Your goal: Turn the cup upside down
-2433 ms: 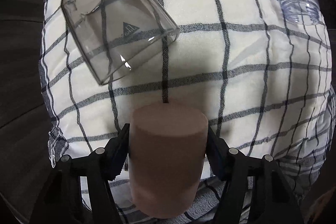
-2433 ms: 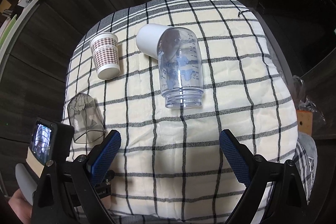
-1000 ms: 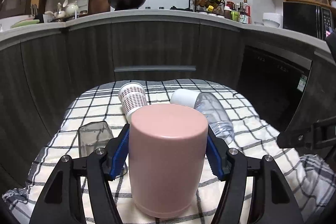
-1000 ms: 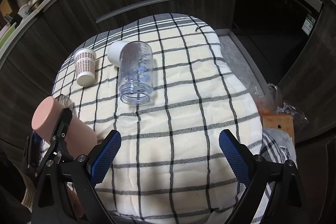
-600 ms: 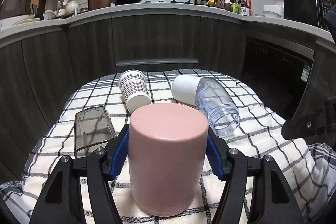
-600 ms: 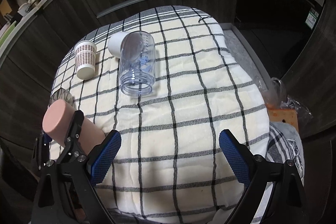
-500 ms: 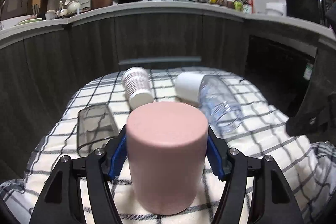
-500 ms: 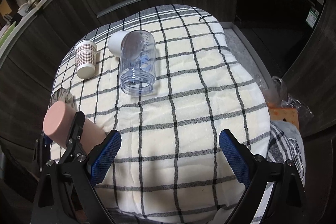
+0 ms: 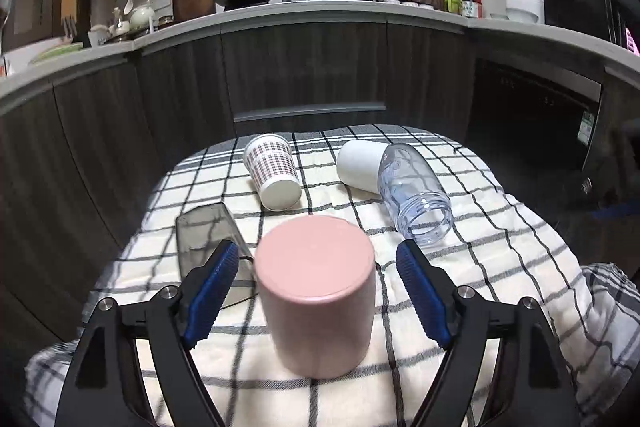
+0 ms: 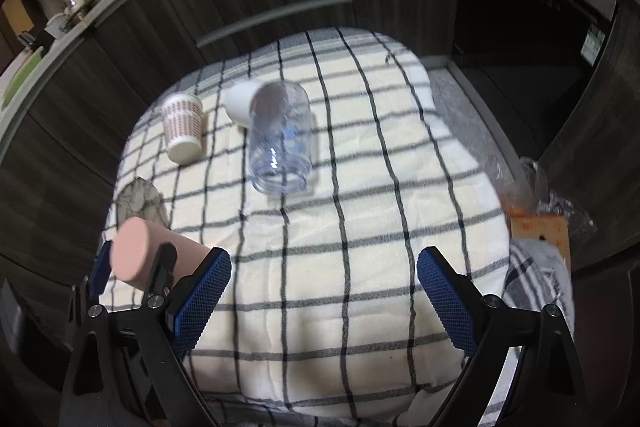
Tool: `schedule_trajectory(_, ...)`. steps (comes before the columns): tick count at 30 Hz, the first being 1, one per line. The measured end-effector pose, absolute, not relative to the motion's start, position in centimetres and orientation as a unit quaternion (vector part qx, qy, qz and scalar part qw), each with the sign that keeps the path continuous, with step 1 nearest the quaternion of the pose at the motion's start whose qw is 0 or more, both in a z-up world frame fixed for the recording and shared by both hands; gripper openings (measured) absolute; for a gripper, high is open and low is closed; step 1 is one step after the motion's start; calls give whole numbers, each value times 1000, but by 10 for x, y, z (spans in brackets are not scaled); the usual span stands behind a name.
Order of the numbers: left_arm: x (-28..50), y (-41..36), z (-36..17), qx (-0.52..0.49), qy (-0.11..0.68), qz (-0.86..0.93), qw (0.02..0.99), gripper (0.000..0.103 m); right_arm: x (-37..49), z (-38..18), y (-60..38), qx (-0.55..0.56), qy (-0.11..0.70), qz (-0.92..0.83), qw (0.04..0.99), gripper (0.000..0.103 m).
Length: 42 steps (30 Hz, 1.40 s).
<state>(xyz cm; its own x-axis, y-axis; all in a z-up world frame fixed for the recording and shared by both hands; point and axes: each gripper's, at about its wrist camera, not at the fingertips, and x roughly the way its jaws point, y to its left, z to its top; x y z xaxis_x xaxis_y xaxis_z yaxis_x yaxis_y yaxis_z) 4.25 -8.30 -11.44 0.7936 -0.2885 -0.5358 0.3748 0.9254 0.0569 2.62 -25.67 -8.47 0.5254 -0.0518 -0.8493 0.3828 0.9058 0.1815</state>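
A pink cup (image 9: pixel 316 299) stands upside down on the checked cloth (image 9: pixel 500 251), its closed base up. My left gripper (image 9: pixel 316 287) is open, its blue pads (image 9: pixel 212 287) apart from the cup's sides, with a gap on both sides. In the right wrist view the pink cup (image 10: pixel 136 255) stands at the lower left between the left gripper's fingers. My right gripper (image 10: pixel 324 303) is open and empty above the cloth (image 10: pixel 360 227).
A smoky clear cup (image 9: pixel 204 235) lies beside the left finger. A patterned paper cup (image 9: pixel 274 175), a white cup (image 9: pixel 360 165) and a clear plastic jar (image 9: pixel 416 199) lie further back. Dark cabinets (image 9: pixel 304 75) stand behind. An orange box (image 10: pixel 540 231) sits off the cloth's right.
My left gripper has opened and let go of the pink cup, which now stands on the cloth. The right gripper has risen and tilted a little.
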Motion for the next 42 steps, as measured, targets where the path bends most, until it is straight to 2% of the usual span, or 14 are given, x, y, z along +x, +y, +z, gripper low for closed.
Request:
schedule_trajectory(7, 18, -61, -64, 81, 263, -155, 949, 98, 17, -44, -237, 126, 407, -116, 897, 94)
schedule_trajectory(13, 15, -34, -31, 61, 298, -110, 946, 102, 6, -21, -220, 93, 362, -121, 920, 95)
schedule_trajectory(23, 2, -11, -15, 62, 337, -46, 938, 103, -23, -4, -189, 65, 319, -110, 939, 96)
schedule_trajectory(42, -11, 1, -9, 55, 323, -21, 945, 103, -46, 2, -179, 40, 278, -133, 951, 96)
